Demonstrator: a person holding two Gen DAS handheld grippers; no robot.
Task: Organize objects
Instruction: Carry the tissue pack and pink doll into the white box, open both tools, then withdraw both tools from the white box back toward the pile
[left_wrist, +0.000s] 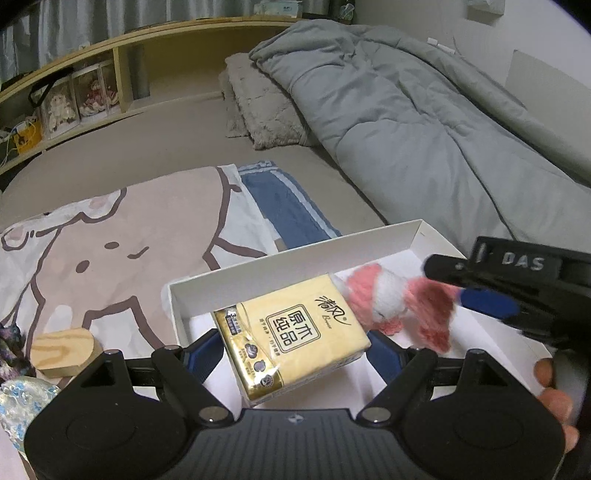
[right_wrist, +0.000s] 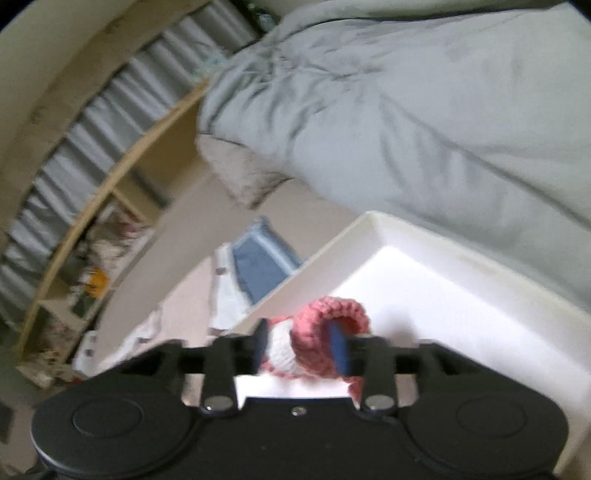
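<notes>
My left gripper (left_wrist: 293, 347) is shut on a yellow tissue pack (left_wrist: 291, 332), tilted and held over the near left part of a white open box (left_wrist: 295, 254) on the bed. A pink and white knitted toy (left_wrist: 399, 306) hangs over the box's middle at my right gripper (left_wrist: 461, 286), which comes in from the right. In the right wrist view the knitted toy (right_wrist: 317, 339) sits between the parted blue pads of the right gripper (right_wrist: 299, 343), its pink loop around the right finger (right_wrist: 338, 347). The white box (right_wrist: 406, 236) lies just below.
A wooden disc (left_wrist: 64, 352) and a crinkled wrapper (left_wrist: 22, 406) lie left of the box on a cartoon-print cloth (left_wrist: 129, 240). Blue striped fabric (left_wrist: 280, 206) lies behind the box. A grey duvet (left_wrist: 406, 122) and fluffy pillow (left_wrist: 258, 107) fill the far right. A hand (left_wrist: 554, 391) shows at lower right.
</notes>
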